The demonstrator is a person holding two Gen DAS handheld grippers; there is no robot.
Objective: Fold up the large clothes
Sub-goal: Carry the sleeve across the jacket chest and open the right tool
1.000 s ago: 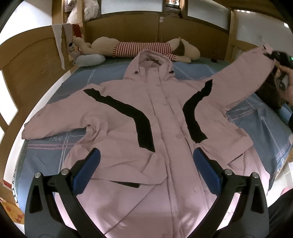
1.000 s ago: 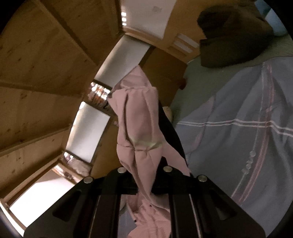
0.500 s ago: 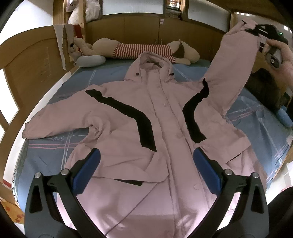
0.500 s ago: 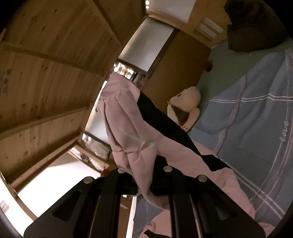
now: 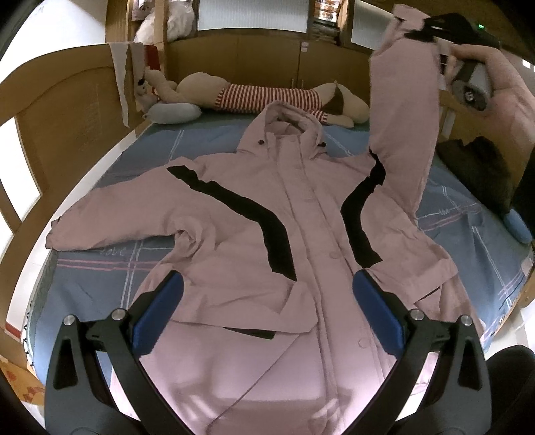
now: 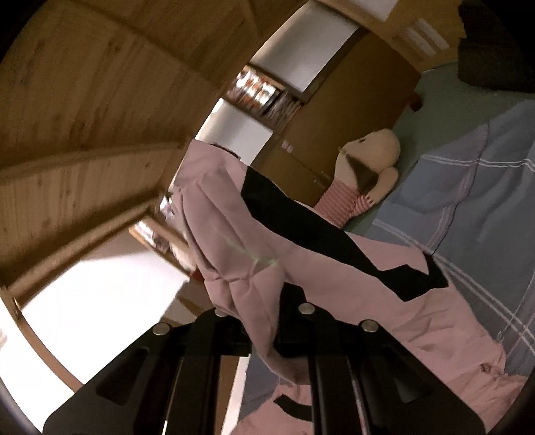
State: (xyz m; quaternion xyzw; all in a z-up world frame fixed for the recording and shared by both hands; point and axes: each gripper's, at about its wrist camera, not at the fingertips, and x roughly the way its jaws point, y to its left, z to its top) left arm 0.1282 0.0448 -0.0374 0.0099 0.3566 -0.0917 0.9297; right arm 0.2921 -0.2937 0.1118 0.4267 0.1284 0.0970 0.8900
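Note:
A large pink jacket (image 5: 301, 214) with black stripes and a hood lies face up on the bed, its left sleeve (image 5: 110, 214) stretched flat. My left gripper (image 5: 264, 291) hovers open over the jacket's lower front with nothing between its blue pads. The right sleeve (image 5: 404, 110) is lifted high above the bed. My right gripper (image 5: 418, 31), held by a hand at the upper right, is shut on that sleeve's cuff. In the right wrist view the pink sleeve (image 6: 234, 247) runs out from between the shut fingers of my right gripper (image 6: 264, 321).
The bed has a blue checked sheet (image 5: 100, 264) and a wooden frame (image 5: 63, 100). A plush toy in a striped shirt (image 5: 264, 97) lies along the headboard beside a grey pillow (image 5: 174, 112). Dark clothing (image 5: 478, 167) sits at the right edge.
The right gripper has carried the sleeve cuff upward and toward the middle, so the sleeve now stands nearly upright. The left gripper has stayed open over the jacket's hem.

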